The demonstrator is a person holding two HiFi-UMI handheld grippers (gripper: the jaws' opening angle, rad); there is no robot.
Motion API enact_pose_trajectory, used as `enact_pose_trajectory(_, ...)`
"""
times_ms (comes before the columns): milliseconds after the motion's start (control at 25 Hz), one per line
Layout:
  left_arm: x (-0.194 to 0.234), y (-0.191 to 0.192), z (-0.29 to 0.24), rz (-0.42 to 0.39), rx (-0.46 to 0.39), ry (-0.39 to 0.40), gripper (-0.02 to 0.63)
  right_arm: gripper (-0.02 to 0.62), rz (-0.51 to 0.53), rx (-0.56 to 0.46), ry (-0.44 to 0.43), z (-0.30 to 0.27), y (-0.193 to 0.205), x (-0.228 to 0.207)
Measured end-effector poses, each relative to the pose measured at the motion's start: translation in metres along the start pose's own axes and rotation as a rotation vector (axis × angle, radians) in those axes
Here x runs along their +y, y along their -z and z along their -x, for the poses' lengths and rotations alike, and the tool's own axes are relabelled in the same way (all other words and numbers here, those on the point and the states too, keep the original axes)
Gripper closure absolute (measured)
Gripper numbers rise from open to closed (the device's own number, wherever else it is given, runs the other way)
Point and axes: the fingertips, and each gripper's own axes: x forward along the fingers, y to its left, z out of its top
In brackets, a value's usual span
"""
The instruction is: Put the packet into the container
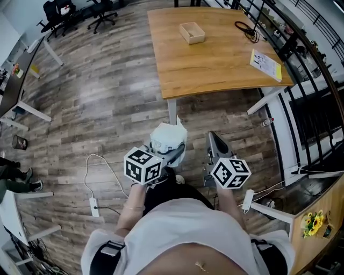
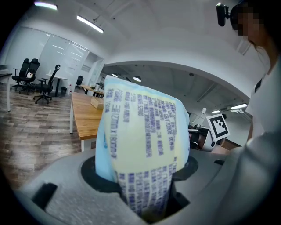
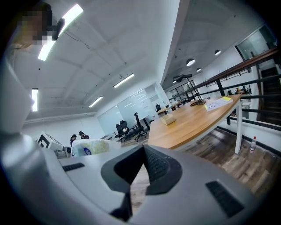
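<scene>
A puffy packet (image 1: 167, 138), white and pale yellow with blue print, is held up in front of the person's body, over the floor. My left gripper (image 1: 173, 153) is shut on its lower end. In the left gripper view the packet (image 2: 142, 140) stands upright and fills the middle, hiding the jaw tips. The container, a small open tan box (image 1: 192, 32), sits on the far part of the wooden table (image 1: 215, 70), well ahead of both grippers. My right gripper (image 1: 214, 140) is beside the packet with its jaws together and nothing in them. In its own view it (image 3: 142, 151) points toward the box (image 3: 168, 119).
A yellow-edged booklet (image 1: 265, 64) lies at the table's right edge and a black cable (image 1: 246, 28) at its far right. Office chairs (image 1: 80, 13) stand far left. A power strip with a white cord (image 1: 93, 206) lies on the floor to the left. Dark railings (image 1: 306, 80) run along the right.
</scene>
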Motion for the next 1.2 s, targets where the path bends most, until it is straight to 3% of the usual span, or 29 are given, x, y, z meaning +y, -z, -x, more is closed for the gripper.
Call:
enact_pose_trajectory(720, 0.051, -0.044, -0.053, 0.018, -0.026, 0.009, 0.311, 0.584, 0.001, 0.022, 0.017, -0.067, -0.016, -0.025)
enact_pose_trajectory(1200, 0.109, -0.107, -0.123, 0.044, -0.022, 0.045, 0.311, 0.584, 0.008, 0.012, 0.052, -0.148, -0.065, -0.061)
